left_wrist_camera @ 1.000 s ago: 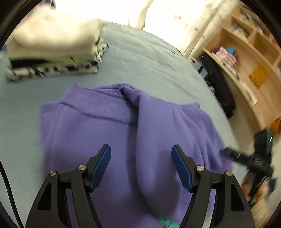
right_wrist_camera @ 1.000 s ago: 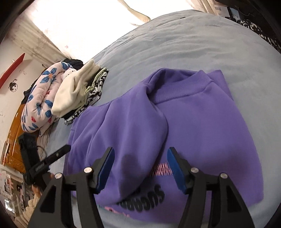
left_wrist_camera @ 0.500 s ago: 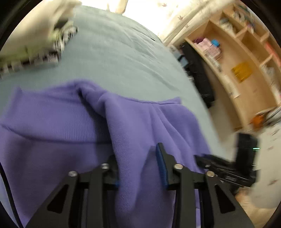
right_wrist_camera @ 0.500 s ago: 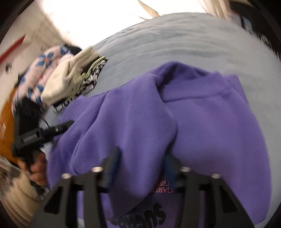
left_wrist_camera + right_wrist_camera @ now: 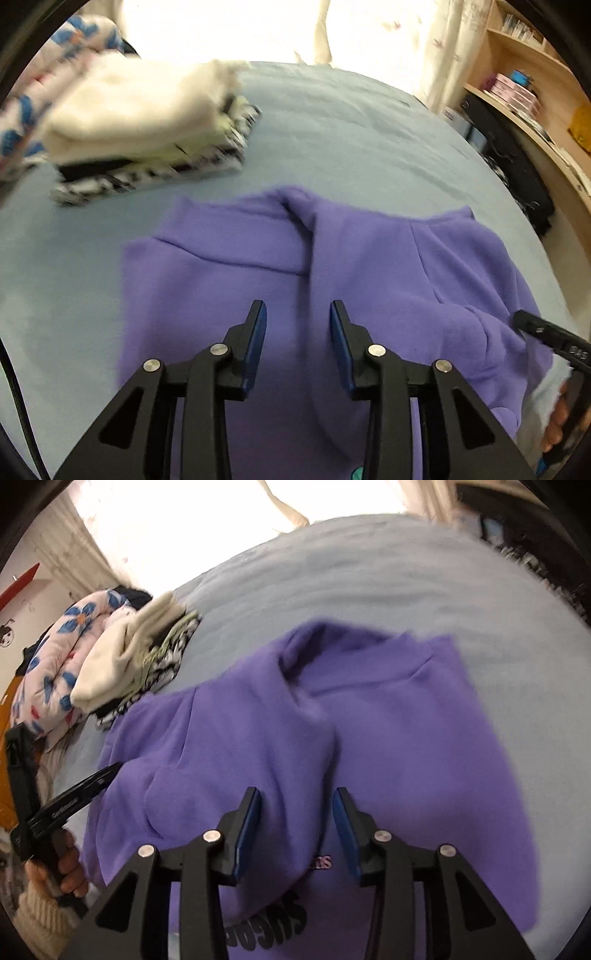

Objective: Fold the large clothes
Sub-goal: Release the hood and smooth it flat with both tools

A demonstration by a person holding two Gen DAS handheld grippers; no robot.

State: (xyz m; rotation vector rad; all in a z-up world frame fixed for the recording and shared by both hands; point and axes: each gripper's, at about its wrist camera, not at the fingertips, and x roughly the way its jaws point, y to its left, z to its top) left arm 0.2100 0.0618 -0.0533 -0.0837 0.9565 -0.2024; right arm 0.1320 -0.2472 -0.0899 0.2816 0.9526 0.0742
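A purple sweatshirt [image 5: 369,266] lies partly folded on the light blue bed [image 5: 351,129], with one sleeve laid over its middle. It also shows in the right wrist view [image 5: 406,746], with dark lettering near the bottom edge. My left gripper [image 5: 297,332] hangs just above the fabric with its jaws apart and nothing between them. My right gripper [image 5: 295,819] is likewise open above the folded sleeve, holding nothing. The right gripper's tip shows at the right edge of the left wrist view [image 5: 546,332], and the left gripper shows at the left of the right wrist view [image 5: 70,801].
A stack of folded clothes [image 5: 147,122], cream on top of black-and-white, sits on the bed behind the sweatshirt. A floral quilt [image 5: 62,653] lies beside it. Wooden shelves [image 5: 535,99] and dark bags [image 5: 517,173] stand to the right of the bed.
Half a second ago both grippers were pinched on the sleeve fold. Now both have opened, let it go and pulled back up; the sleeve lies flatter on the sweatshirt.
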